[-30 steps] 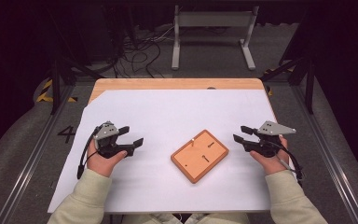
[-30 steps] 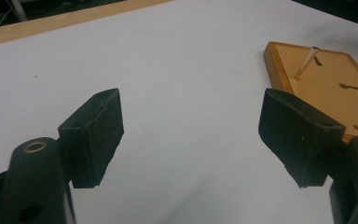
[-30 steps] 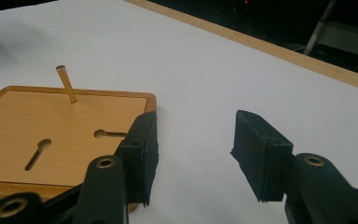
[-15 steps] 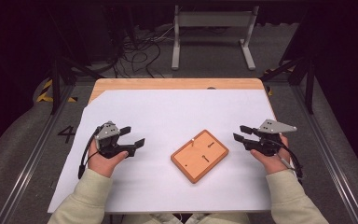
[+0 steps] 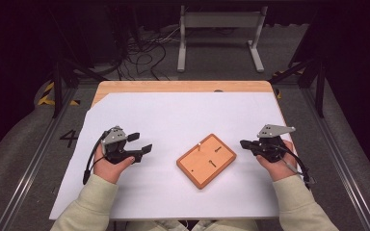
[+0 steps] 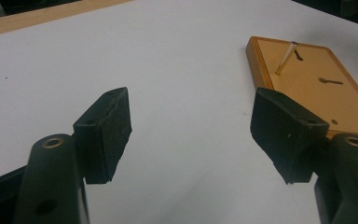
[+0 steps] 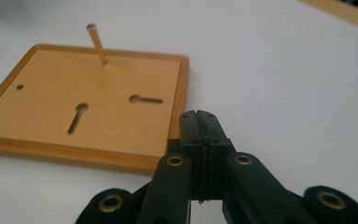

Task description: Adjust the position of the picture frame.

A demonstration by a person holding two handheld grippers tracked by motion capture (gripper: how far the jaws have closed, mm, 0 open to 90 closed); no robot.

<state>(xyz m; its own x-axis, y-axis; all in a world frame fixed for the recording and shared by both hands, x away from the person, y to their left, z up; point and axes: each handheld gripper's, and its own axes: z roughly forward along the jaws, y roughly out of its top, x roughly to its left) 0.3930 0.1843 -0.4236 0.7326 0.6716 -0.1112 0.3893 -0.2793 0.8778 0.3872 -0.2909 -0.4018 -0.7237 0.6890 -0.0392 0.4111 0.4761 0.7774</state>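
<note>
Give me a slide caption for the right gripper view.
Shut right gripper beside a wooden board with a leaning pin.

Flat rectangular orange wooden board (image 5: 206, 160) lies on the white sheet-covered table (image 5: 183, 115), between the left gripper (image 5: 140, 143) and the right gripper (image 5: 244, 143). A thin wooden peg (image 7: 97, 44) stands tilted near the board's far corner.

We record, from the high view: a white sheet (image 5: 183, 125) covering a wooden table (image 5: 183, 86). We list one orange wooden board (image 5: 206, 160), lying flat and turned at an angle near the sheet's middle, with a thin pin (image 5: 200, 146) at its far corner. We note the left gripper (image 5: 139, 143), jaws apart, left of the board; the right gripper (image 5: 244, 144), just beside the board's right corner.
</note>
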